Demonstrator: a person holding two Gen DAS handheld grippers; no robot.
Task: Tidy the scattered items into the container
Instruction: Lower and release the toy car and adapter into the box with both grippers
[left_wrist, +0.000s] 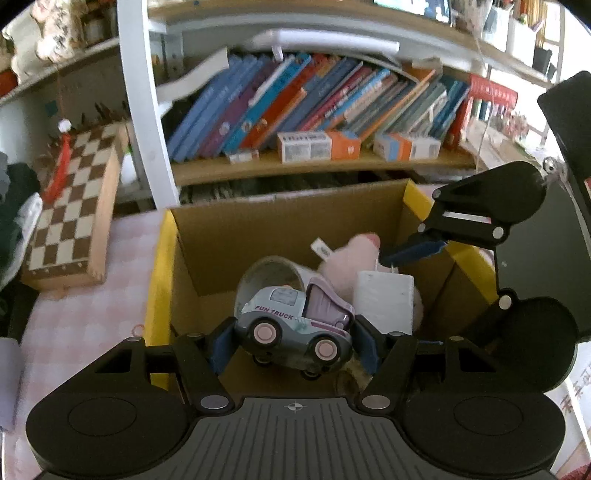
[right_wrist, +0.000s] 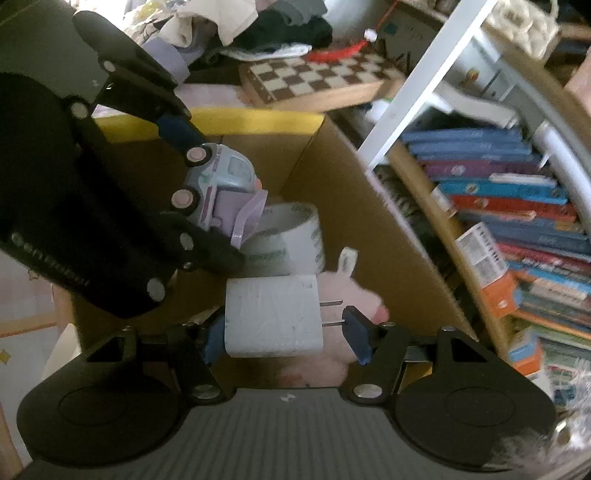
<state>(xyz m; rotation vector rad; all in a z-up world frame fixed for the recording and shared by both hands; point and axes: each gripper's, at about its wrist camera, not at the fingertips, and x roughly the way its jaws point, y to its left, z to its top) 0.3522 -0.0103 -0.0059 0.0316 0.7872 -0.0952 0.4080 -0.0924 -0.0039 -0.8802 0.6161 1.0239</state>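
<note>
A cardboard box (left_wrist: 280, 218) with yellow flap edges stands open on the table. My left gripper (left_wrist: 295, 345) is shut on a pale blue and lilac toy truck (left_wrist: 295, 325) and holds it over the box. My right gripper (right_wrist: 284, 334) is shut on a white plug charger (right_wrist: 273, 317), its prongs against the right pad, also over the box. In the box lie a roll of tape (right_wrist: 291, 236) and a pink plush toy (right_wrist: 354, 299). The right gripper also shows in the left wrist view (left_wrist: 417, 251) above the charger (left_wrist: 384, 301).
A folded chessboard (left_wrist: 74, 206) lies on the pink checked tablecloth (left_wrist: 85, 325) left of the box. A shelf of leaning books (left_wrist: 314, 107) and small cartons (left_wrist: 317, 146) stands behind it. A white post (left_wrist: 144, 99) rises at the box's back left. Clothes (right_wrist: 258, 26) are piled beyond the chessboard.
</note>
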